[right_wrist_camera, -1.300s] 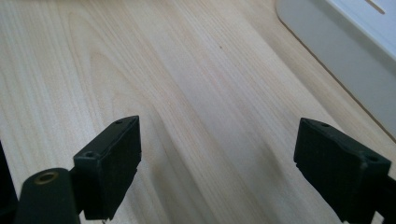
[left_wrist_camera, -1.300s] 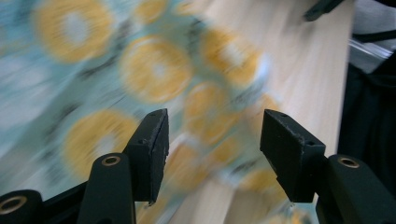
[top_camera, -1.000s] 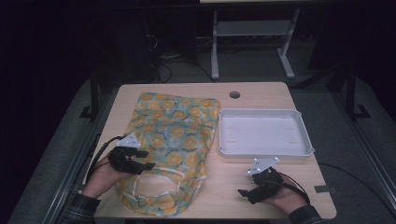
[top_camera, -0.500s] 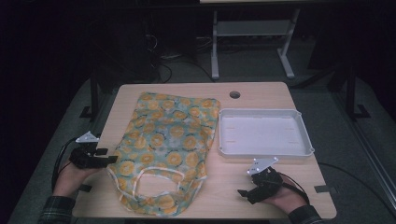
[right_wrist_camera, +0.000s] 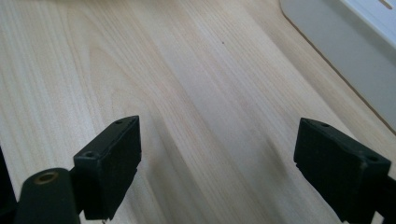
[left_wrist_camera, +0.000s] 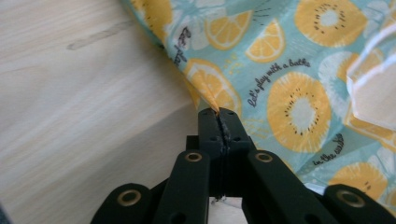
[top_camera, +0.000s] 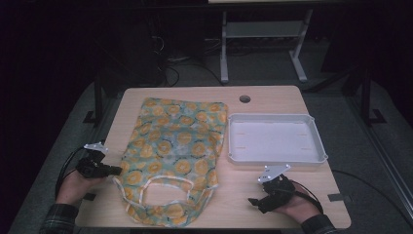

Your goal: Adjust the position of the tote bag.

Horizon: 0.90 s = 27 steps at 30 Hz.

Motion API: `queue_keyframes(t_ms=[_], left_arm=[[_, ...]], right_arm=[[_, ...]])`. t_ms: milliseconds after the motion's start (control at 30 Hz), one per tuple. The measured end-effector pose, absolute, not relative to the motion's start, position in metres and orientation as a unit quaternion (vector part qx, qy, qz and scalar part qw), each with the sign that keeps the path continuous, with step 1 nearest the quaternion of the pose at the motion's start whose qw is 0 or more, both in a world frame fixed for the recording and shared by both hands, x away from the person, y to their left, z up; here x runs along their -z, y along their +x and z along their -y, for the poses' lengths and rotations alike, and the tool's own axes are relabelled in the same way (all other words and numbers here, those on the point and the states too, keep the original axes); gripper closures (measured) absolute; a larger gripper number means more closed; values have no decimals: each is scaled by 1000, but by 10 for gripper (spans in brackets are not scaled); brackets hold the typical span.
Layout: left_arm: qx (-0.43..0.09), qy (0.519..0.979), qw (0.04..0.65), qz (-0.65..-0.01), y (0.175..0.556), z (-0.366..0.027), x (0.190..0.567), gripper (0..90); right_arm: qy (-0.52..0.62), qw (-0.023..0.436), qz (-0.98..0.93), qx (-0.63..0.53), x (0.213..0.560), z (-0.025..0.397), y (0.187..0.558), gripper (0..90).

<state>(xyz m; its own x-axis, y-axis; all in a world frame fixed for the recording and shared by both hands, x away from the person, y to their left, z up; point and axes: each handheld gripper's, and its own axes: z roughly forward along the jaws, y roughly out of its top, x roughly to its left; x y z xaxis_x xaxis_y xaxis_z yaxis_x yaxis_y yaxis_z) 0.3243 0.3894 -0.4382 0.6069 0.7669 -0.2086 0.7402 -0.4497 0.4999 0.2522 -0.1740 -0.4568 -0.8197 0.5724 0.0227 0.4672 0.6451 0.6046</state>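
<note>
My left fingers [left_wrist_camera: 219, 122] are clenched on the left edge of the apron [top_camera: 178, 146], spread flat on the tabletop [top_camera: 272, 97] beside the tray [top_camera: 275, 157], while my right fingers [top_camera: 255, 202] wait released, so any folding looks not yet begun.

Dark room, grey floor [top_camera: 58, 146], metal stand [top_camera: 263, 39]

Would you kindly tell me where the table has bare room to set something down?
Bare wood runs along the far edge beyond the tray, and in front between the apron and the right gripper. The tray itself is empty. The left side is crowded by apron and left gripper.
</note>
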Motion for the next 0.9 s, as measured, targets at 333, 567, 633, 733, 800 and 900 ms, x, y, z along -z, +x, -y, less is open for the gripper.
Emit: queue_keyframes(t_ms=[333, 567, 633, 733, 800, 900], left_arm=[[10, 872, 288, -397, 308, -354, 432, 897], [21, 880, 287, -379, 289, -343, 430, 897], [21, 879, 288, -380, 285, -342, 430, 896], [22, 879, 285, -381, 282, -343, 431, 896], [22, 879, 285, -381, 281, -344, 431, 896], [22, 877, 286, -385, 281, -344, 432, 896]], right_arm=[[288, 87, -903, -308, 457, 174, 253, 143], [283, 87, -902, -313, 453, 172, 255, 156], [279, 91, -902, -317, 448, 167, 257, 182], [274, 88, -899, -331, 440, 156, 265, 219], [268, 82, -897, -340, 437, 150, 270, 255], [265, 72, -897, -346, 437, 140, 279, 308]])
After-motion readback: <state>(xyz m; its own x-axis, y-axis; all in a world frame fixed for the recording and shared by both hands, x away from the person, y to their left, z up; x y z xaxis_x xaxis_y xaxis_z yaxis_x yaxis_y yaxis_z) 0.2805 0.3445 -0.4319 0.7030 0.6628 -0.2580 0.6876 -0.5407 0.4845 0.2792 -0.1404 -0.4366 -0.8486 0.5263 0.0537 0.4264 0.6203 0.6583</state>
